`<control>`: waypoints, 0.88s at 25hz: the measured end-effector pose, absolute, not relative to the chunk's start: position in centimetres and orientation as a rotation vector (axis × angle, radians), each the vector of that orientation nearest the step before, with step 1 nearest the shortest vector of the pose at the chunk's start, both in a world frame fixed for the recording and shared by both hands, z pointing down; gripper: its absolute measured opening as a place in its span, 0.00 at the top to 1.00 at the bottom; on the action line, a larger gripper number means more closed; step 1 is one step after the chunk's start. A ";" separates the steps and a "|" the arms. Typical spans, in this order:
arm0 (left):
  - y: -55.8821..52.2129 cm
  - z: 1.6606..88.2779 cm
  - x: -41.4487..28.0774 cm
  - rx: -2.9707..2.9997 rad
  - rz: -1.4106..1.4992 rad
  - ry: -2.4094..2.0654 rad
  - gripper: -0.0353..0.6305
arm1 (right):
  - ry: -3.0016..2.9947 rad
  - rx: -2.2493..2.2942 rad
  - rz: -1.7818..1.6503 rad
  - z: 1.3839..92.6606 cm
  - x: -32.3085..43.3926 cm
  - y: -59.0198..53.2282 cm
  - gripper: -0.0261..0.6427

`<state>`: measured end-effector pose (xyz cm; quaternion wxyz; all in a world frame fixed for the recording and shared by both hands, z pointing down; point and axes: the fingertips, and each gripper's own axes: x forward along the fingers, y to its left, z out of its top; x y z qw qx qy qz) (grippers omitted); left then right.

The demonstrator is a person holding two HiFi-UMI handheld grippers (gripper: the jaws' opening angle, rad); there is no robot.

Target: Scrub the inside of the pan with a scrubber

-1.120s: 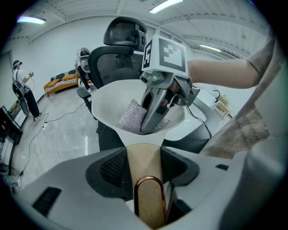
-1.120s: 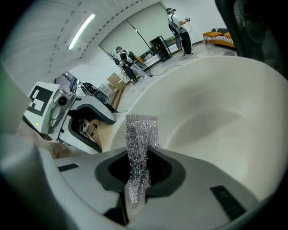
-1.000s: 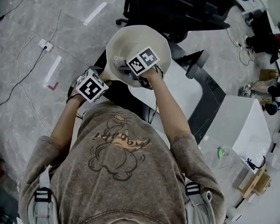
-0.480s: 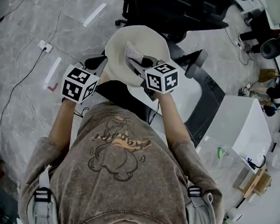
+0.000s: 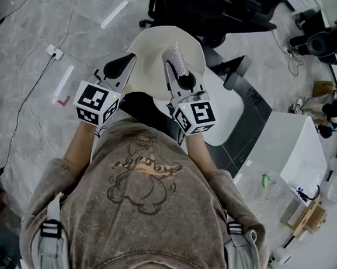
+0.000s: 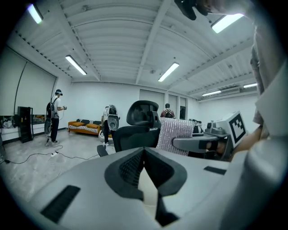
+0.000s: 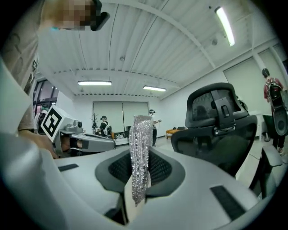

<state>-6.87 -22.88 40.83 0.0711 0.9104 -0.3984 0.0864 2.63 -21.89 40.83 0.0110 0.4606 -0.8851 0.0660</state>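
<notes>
A cream round pan sits on the table below my raised hands in the head view. My right gripper is shut on a silvery mesh scrubber, held above the pan. In the right gripper view the scrubber stands upright, pinched between the pads of the right gripper. My left gripper hovers over the pan's left rim, apart from it. Its jaws are shut with nothing between them. The scrubber shows to its right.
Black office chairs stand beyond the table. A white box and clutter lie at the right. Cables and a power strip lie on the floor at the left. People stand far back in the room.
Both grippers have risen out of the pan area and tilted from pointing down to about level. The scrubber has come up out of the pan with the right gripper.
</notes>
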 end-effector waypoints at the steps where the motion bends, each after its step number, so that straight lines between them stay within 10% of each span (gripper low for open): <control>1: -22.8 40.9 -6.7 2.740 0.252 -1.194 0.92 | -2.761 1.455 0.195 40.9 2.8 -21.7 0.85; 22: -23.0 42.1 -7.1 2.685 0.218 -1.273 0.92 | -2.693 1.538 0.165 41.1 3.8 -21.0 0.85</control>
